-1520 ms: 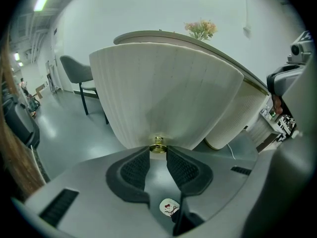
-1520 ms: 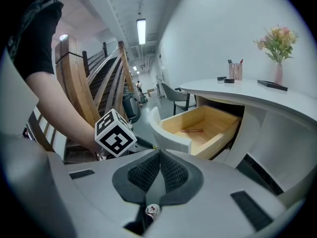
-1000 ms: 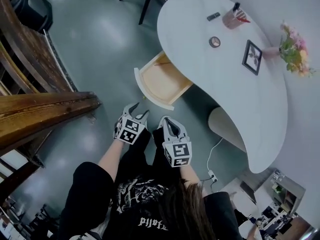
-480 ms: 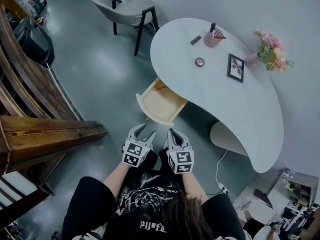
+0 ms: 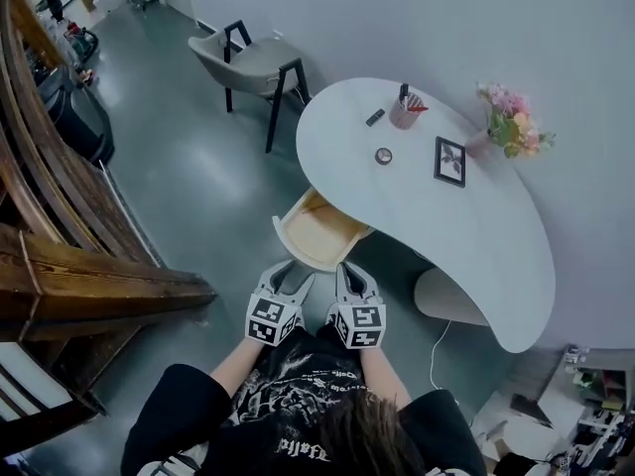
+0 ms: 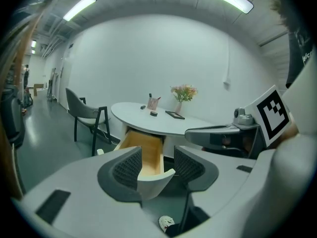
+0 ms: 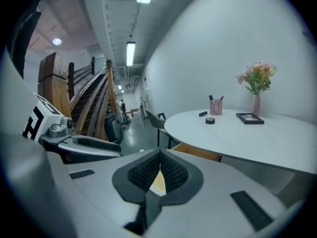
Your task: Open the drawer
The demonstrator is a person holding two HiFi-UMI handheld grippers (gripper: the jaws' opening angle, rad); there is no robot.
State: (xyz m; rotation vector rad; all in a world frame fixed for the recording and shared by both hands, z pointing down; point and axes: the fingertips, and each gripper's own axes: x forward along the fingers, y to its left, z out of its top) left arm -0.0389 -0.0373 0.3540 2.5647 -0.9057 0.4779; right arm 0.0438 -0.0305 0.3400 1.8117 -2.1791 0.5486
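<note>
The drawer (image 5: 316, 230) under the white oval table (image 5: 476, 236) stands pulled out, its pale wooden inside showing. Both grippers hover over the floor a short way in front of it, touching nothing. My left gripper (image 5: 291, 276) is open; in the left gripper view the drawer (image 6: 144, 150) shows through the gap of this gripper (image 6: 151, 168). My right gripper (image 5: 349, 272) is shut on nothing, its pads pressed together in the right gripper view (image 7: 159, 171). There the drawer (image 7: 198, 153) is only a wooden edge below the tabletop.
On the table are a pen cup (image 5: 404, 112), a small round object (image 5: 383, 156), a picture frame (image 5: 449, 161) and a vase of flowers (image 5: 508, 122). A grey chair (image 5: 248, 62) stands beyond the table. A wooden staircase (image 5: 89, 286) fills the left. A cable (image 5: 434, 350) lies on the floor at right.
The view has drawn back from the table, so the drawer looks smaller and farther from both grippers. The drawer stays open. Both grippers remain side by side.
</note>
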